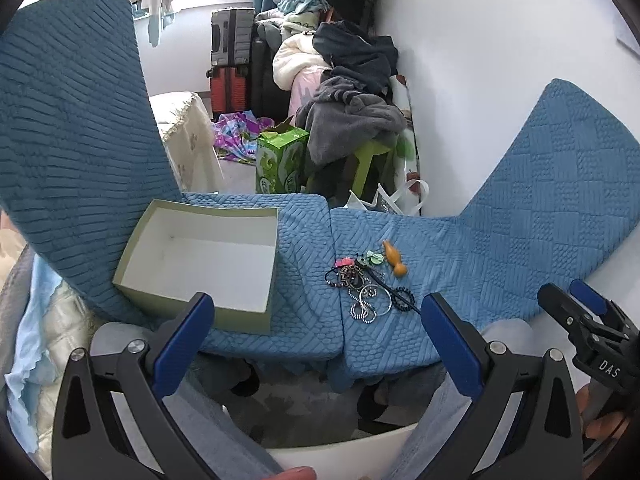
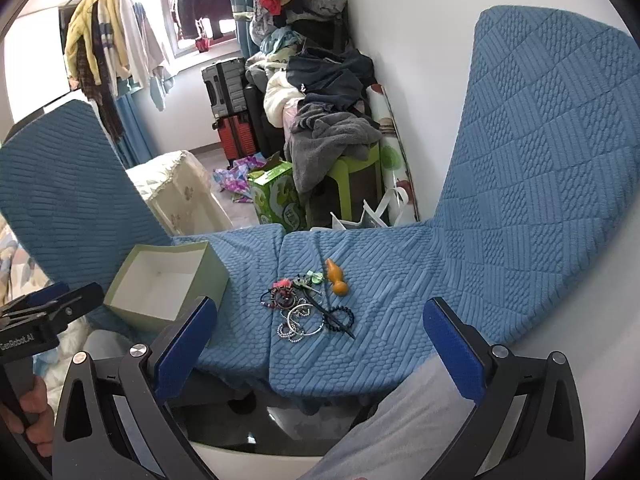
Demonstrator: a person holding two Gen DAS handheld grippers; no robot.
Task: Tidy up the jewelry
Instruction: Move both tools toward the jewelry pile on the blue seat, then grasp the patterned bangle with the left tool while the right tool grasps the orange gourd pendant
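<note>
A tangle of jewelry (image 1: 366, 288) (image 2: 306, 312) lies on a blue quilted seat cushion (image 1: 460, 280) (image 2: 400, 292): beaded bracelets, silver rings, a black hair stick, green and pink pieces. An orange gourd-shaped pendant (image 1: 394, 258) (image 2: 337, 277) rests just beyond it. To the left stands an open, empty green box (image 1: 200, 264) (image 2: 168, 284) with a white inside. My left gripper (image 1: 316, 320) hangs open above the near edge, between the box and the pile. My right gripper (image 2: 316, 324) is open too, just short of the pile. Neither holds anything.
Two blue chair backs (image 1: 76, 140) (image 2: 540, 160) rise at either side. Behind stand a green carton (image 1: 280, 160), a green stool piled with clothes (image 1: 352, 120), suitcases (image 1: 232, 64) and a white wall. A person's legs in light trousers (image 1: 420, 440) show below.
</note>
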